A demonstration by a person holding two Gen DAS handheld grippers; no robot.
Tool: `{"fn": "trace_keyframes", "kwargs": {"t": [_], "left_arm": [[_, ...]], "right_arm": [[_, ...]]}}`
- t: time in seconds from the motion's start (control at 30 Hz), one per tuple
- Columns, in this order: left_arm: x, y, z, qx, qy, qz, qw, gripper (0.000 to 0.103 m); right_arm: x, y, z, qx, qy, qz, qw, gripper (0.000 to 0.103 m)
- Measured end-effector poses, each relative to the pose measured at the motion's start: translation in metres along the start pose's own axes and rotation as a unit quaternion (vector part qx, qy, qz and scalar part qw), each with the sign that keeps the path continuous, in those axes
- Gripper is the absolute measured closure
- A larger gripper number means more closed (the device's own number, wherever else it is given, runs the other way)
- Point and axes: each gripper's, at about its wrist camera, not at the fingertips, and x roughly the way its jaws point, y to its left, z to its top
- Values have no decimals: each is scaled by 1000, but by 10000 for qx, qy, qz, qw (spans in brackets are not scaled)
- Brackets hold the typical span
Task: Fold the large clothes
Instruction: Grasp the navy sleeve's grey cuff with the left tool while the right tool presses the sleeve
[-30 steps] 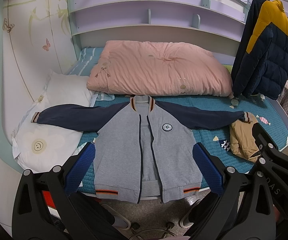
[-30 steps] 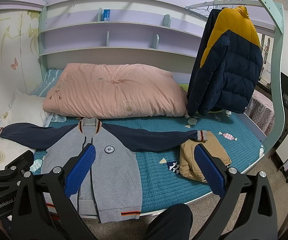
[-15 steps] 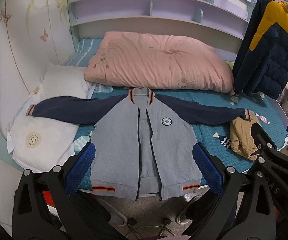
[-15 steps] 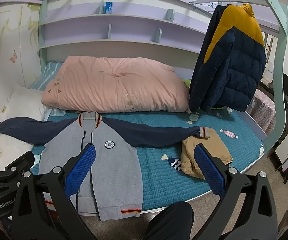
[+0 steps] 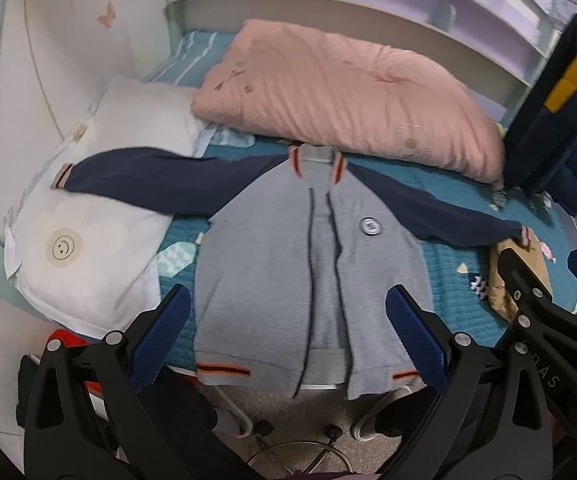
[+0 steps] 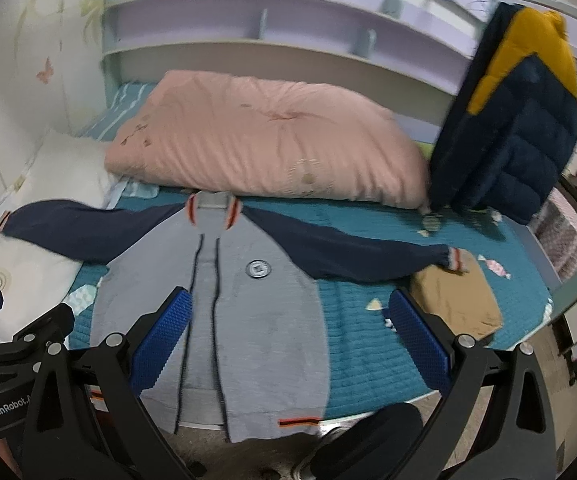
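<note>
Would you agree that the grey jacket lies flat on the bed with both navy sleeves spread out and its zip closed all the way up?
Not quite: the grey jacket does lie flat on the bed with both navy sleeves spread out, but its zip is open, the two front edges lying apart. The left wrist view shows this best.

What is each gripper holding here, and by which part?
Nothing. The left gripper and right gripper are both open above the spread-out jacket, with no cloth between their fingers.

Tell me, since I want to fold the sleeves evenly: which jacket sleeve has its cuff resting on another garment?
The sleeve ending beside the tan folded garment: its cuff lies on that garment's edge. The other sleeve ends on the white pillow.
</note>
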Motion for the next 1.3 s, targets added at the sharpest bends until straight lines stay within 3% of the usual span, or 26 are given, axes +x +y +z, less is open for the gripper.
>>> {"fn": "trace_keyframes", "kwargs": {"t": [0.33,0.5,0.63,0.8,0.9,0.97,1.07,1.2,1.3], "left_arm": [[63,98,25,-795,471,282,9953,5],[93,158,43,-1240,506,485,9898,5],[116,210,62,-1463,405,692,9860,5],[144,283,86,-1791,370,650,9810,5],[161,326,97,-2013,444,789,9753,5],[172,352,102,-2190,585,817,9705,5],[185,393,112,-2521,772,788,9614,5],[196,429,125,-2728,772,918,9546,5],[204,456,130,-3013,651,558,9497,5]], "right_arm": [[77,92,32,-757,508,939,9914,7],[129,147,52,-969,930,1653,9771,7],[179,186,74,-792,1475,2382,9567,7],[236,224,98,-709,1616,2432,9538,8],[273,242,108,-696,1739,2443,9514,34],[298,253,109,-708,1946,2393,9486,68],[337,269,104,-627,2403,2476,9365,91],[379,283,91,-378,2868,2575,9220,100],[403,296,81,-168,3189,2839,9041,101]]}}
